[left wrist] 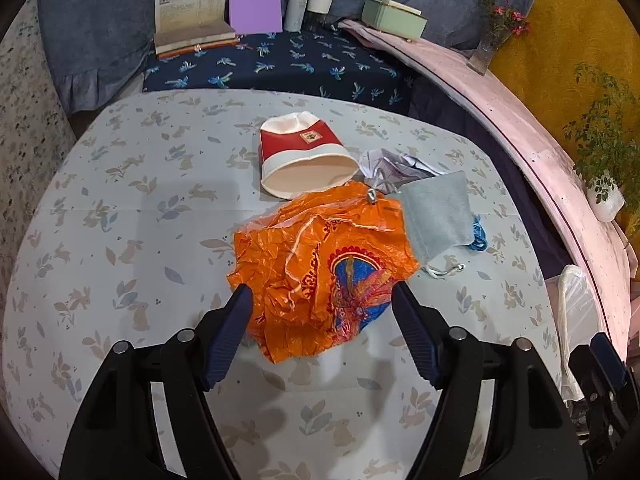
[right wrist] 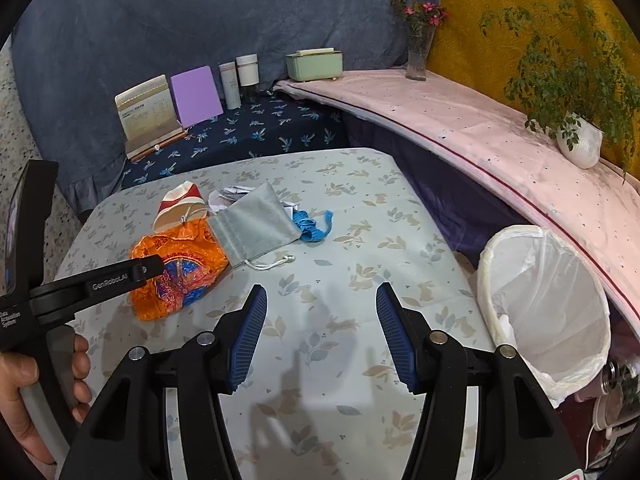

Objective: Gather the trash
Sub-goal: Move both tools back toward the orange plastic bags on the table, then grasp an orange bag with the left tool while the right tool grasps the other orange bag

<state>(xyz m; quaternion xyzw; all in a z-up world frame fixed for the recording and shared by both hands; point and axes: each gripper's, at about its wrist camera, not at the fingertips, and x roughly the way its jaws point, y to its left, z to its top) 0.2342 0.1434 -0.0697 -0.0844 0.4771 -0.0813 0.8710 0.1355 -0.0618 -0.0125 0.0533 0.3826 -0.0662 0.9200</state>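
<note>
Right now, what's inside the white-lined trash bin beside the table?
The trash bin shows only its white liner and a pale crumpled bit low on the near side; its bottom is hidden by the rim.

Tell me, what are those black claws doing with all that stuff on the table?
A person is tidying up trash. The left gripper is open around the crumpled orange plastic bag, ready to pinch it. The right gripper hangs open over bare tablecloth. The lined bin waits beside the table.
</note>
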